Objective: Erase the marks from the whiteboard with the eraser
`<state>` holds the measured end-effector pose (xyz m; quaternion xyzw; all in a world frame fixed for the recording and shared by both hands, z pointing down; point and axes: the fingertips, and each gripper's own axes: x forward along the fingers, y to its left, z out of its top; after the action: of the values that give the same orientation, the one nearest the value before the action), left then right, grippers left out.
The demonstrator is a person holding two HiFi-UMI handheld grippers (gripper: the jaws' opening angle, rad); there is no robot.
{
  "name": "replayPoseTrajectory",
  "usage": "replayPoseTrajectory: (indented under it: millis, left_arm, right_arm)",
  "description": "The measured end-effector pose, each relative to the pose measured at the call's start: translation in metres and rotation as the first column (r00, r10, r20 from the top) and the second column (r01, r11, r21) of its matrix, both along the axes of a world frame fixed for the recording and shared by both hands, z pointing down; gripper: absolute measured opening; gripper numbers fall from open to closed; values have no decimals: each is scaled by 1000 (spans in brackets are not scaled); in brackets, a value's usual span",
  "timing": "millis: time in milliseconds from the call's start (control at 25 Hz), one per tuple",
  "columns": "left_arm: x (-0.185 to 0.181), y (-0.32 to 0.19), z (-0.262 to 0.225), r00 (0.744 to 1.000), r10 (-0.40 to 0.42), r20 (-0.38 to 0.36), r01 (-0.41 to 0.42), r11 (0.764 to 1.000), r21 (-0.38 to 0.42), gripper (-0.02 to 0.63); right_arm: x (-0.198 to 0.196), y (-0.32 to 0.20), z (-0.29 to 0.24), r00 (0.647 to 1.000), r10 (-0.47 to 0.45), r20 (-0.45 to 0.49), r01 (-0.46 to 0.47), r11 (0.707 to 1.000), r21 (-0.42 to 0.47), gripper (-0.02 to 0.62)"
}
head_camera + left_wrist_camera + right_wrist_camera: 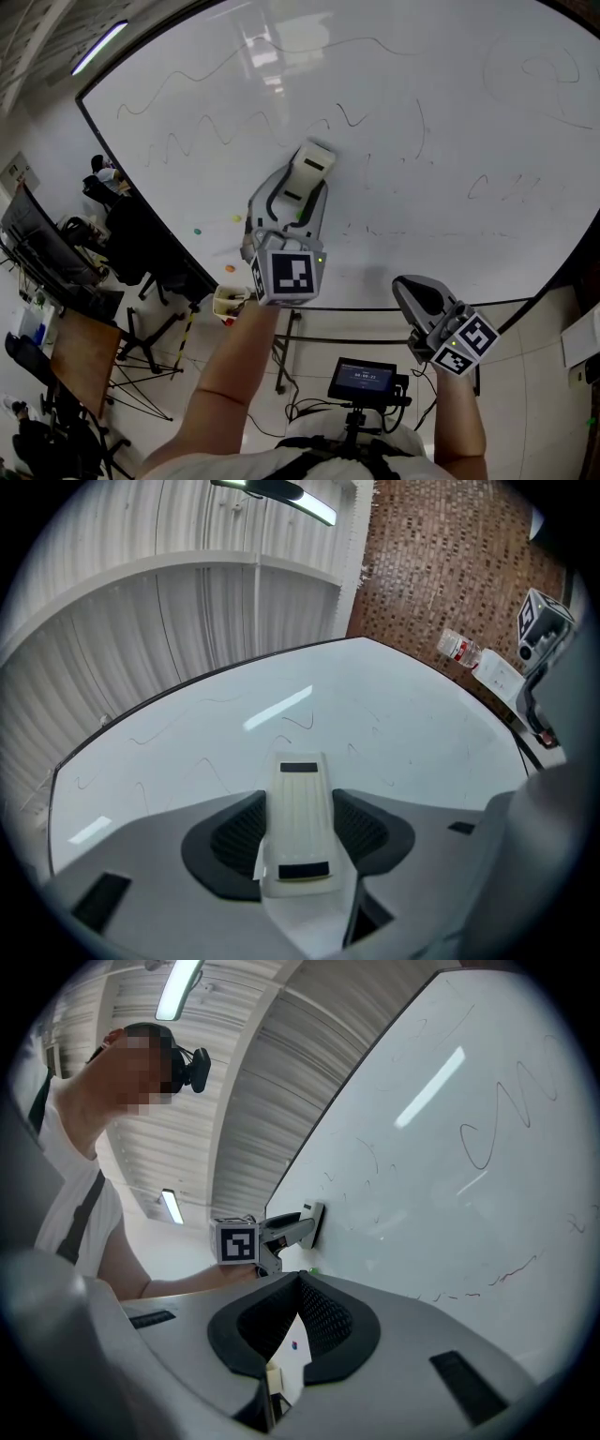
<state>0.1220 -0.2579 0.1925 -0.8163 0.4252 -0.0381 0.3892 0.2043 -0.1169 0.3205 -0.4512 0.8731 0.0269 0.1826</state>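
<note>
Eraser (307, 169) on whiteboard (422, 84), right gripper (405, 286) lower right

Office with whiteboard (422, 75), desk (80, 361), swivel chairs (136, 239)

We can read no word or number anywhere. Below the whiteboard (441, 112), a small screen (362, 379) shows pale characters too tiny for us to make out. The left gripper (300, 192) and right gripper (417, 292) carry black-and-white square markers, patterns without lettering. The eraser (298, 822) has two plain dark patches.
</note>
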Motion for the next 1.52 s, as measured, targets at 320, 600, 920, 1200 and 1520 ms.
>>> replayPoseTrajectory:
  millis: [320, 600, 920, 1200, 1520]
  left_arm:
    - [13, 5, 35, 985, -3, 170, 0, 1000, 17, 247]
    - [-22, -10, 30, 990, -49, 132, 50, 999, -3, 247]
    - [-35, -16, 20, 999, -42, 30, 46, 993, -109, 247]
    - [16, 7, 36, 988, 19, 156, -8, 998, -67, 247]
    - [8, 5, 7, 986, -65, 154, 64, 998, 13, 249]
  right_arm:
    - [-6, 4, 4, 1000, -11, -6, 11, 1000, -11, 2]
    - [-16, 9, -3, 999, -31, -15, 31, 1000, 2, 2]
    - [-19, 21, -5, 999, -28, -16, 28, 1000, 11, 2]
    - [-2, 34, -1, 1000, 6, -10, -6, 1000, -4, 2]
    - [5, 38, 6, 1000, 11, -2, -11, 1000, -18, 2]
